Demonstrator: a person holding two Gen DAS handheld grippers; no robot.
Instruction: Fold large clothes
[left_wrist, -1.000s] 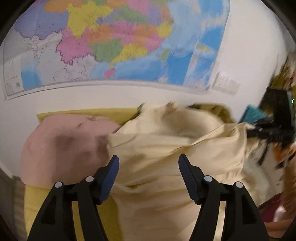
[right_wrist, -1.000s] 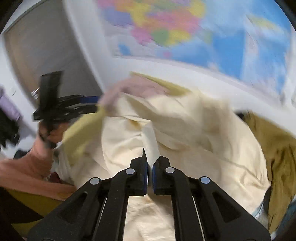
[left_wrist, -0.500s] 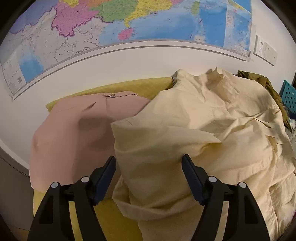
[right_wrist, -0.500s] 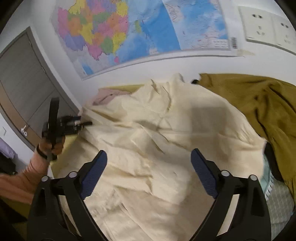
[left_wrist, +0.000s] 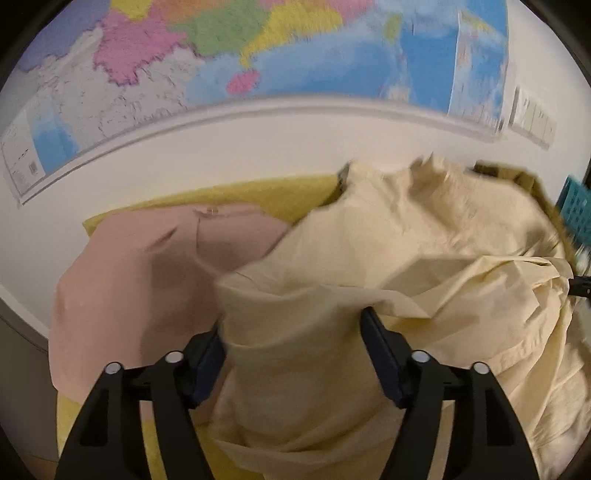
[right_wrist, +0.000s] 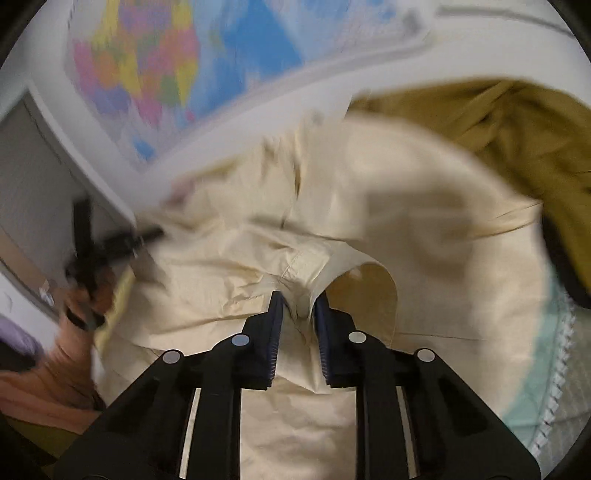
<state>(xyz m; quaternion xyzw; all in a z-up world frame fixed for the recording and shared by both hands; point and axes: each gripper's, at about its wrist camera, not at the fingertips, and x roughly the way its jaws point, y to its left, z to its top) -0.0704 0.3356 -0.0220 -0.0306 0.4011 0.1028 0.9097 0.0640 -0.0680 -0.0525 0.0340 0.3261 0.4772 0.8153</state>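
A large cream shirt lies crumpled on a yellow-covered surface. My left gripper hangs low over the shirt's left end. Its jaws are wide and still opening, and a bulge of cream cloth fills the gap between them. In the right wrist view the same shirt spreads ahead. My right gripper is closing, its pads pinching a gathered fold of the shirt near a seam. The left gripper shows blurred at far left, held by a hand.
A pink garment lies left of the cream shirt, partly under it. An olive garment is heaped behind it on the right. A teal basket sits at the far right, and a map hangs on the white wall.
The right gripper let go of a strip of cream cloth, opened wide, then closed on a fold lower down. The left gripper dropped closer, and cloth now sits between its fingers.
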